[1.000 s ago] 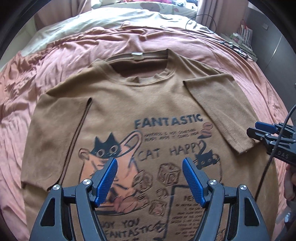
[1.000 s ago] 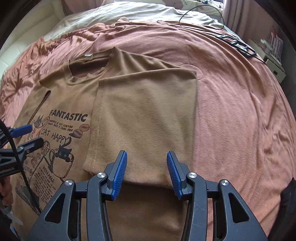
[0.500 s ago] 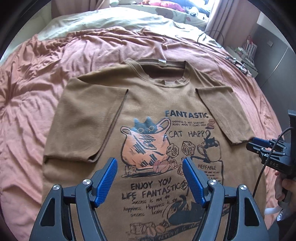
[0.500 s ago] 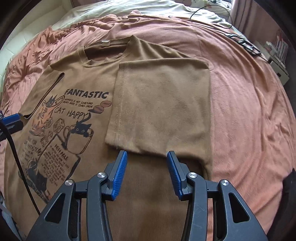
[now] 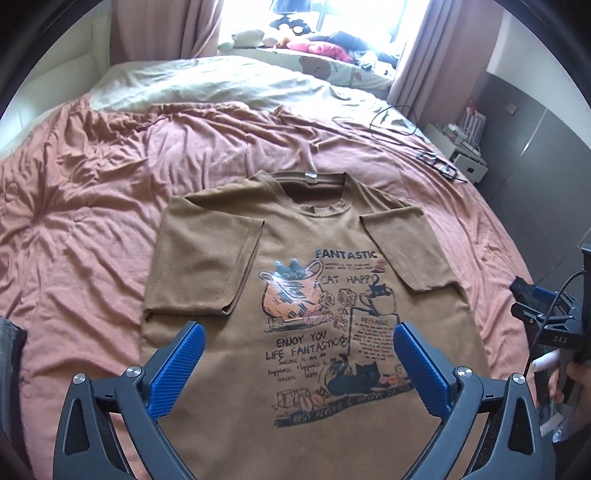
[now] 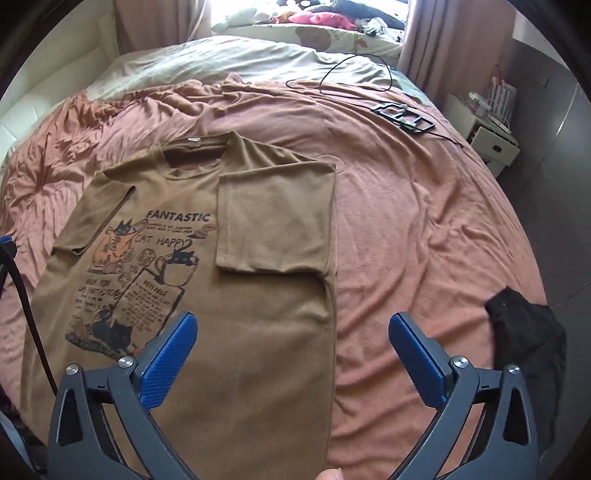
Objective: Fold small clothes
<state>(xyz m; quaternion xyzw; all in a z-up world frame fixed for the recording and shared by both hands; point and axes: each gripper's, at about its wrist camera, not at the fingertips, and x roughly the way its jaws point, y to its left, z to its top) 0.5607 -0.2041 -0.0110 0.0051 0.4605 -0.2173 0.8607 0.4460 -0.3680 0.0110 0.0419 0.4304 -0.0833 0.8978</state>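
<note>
Both sleeves of the brown cat T-shirt (image 5: 306, 295) are seen folded inward on the pink bedspread (image 5: 92, 221), while the left gripper (image 5: 297, 369) and right gripper (image 6: 291, 360) are held wide open above it, apparently without touching.

place: home bedroom | evidence: bed (image 5: 92, 206) (rumpled pink sheet), curtains (image 5: 413, 48), soft toys (image 5: 295, 35) at window

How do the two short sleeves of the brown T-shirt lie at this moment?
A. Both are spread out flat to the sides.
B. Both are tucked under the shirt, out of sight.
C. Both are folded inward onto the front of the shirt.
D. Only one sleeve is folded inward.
C: on the brown T-shirt, the sleeve by the left gripper and the sleeve by the right gripper both lie folded over the front, beside the print.
</note>
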